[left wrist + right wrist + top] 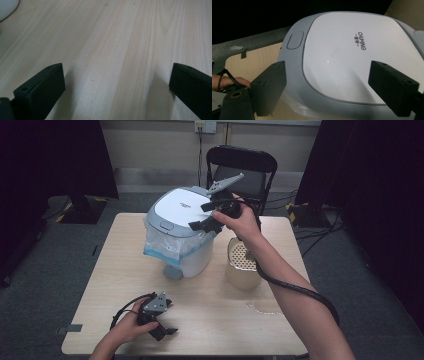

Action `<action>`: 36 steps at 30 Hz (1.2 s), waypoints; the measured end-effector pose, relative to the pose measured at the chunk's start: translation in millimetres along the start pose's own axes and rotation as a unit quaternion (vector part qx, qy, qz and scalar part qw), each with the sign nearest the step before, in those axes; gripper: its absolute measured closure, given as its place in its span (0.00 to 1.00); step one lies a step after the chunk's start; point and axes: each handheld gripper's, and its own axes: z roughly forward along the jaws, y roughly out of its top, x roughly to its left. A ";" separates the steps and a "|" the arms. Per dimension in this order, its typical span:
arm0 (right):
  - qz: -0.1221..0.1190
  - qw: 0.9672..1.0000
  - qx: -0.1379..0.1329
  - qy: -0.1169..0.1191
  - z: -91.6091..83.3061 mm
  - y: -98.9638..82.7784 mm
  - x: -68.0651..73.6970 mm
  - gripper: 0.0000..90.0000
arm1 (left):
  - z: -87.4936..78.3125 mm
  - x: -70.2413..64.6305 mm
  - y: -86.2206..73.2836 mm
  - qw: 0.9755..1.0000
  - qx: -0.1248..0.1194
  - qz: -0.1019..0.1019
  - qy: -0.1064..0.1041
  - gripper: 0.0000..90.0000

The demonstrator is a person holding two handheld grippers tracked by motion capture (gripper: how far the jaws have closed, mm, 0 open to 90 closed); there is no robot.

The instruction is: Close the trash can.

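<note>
Two hand-held grippers show. The right hand-held gripper [202, 220] hovers over the closed white lid [352, 55] of the bin [182, 237] at the counter's [210, 320] far middle, jaws apart and empty. The left hand-held gripper [165, 327] rests near the counter's front edge, jaws apart.

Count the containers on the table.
2. A white lidded bin with a plastic liner stands at the table's far centre; a translucent tub with a perforated insert sits just right of it.
</note>
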 end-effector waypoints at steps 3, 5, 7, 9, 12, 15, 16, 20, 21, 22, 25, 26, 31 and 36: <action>0.000 1.000 0.004 0.003 -2.4 -2.2 4.5 0.16 | -0.1 0.2 0.0 1.000 0.001 0.001 0.000 0.00; -0.007 1.000 0.006 0.004 -4.4 -3.2 8.0 0.16 | -0.2 0.2 0.0 1.000 0.001 0.002 0.000 0.00; -0.009 1.000 0.006 0.002 -6.6 -4.2 11.5 0.16 | 0.0 0.0 0.0 1.000 0.000 0.000 0.000 0.00; -0.007 1.000 0.006 0.004 -8.2 -5.5 14.0 0.16 | 0.1 -0.1 0.0 1.000 -0.001 -0.001 0.000 0.00; -0.010 1.000 0.008 0.007 -9.6 -7.3 16.0 0.16 | -0.1 0.2 0.0 1.000 0.001 0.002 0.000 0.00; -0.009 1.000 0.010 0.008 -11.7 -11.8 19.8 0.16 | 0.0 0.0 0.0 1.000 0.000 0.000 0.000 0.00; -0.008 1.000 0.011 0.011 -12.5 -13.1 20.7 0.16 | -0.1 0.1 0.0 1.000 0.001 0.001 0.000 0.00; -0.011 1.000 0.016 0.013 -14.6 -18.2 24.1 0.16 | 0.1 0.0 0.0 1.000 0.000 0.000 0.000 0.00; -0.010 1.000 0.016 0.012 -15.2 -19.4 25.1 0.16 | 0.0 0.0 0.0 1.000 0.000 0.000 0.000 0.00; -0.013 1.000 0.016 0.012 -15.9 -20.4 25.8 0.16 | -0.1 0.2 0.0 1.000 0.001 0.001 0.000 0.00; -0.012 1.000 0.016 0.014 -18.9 -23.1 28.7 0.16 | 0.1 0.0 0.0 1.000 0.000 0.000 0.000 0.00; -0.012 1.000 0.016 0.014 -18.9 -23.1 28.7 0.16 | 0.1 0.0 0.0 1.000 0.000 0.000 0.000 0.00; -0.010 1.000 0.018 0.016 -20.8 -31.0 31.7 0.16 | 0.1 -0.1 0.0 1.000 0.000 0.000 0.000 0.00; -0.009 1.000 0.018 0.022 -20.5 -35.9 33.4 0.16 | 0.2 -0.1 0.0 1.000 0.000 0.000 0.000 0.00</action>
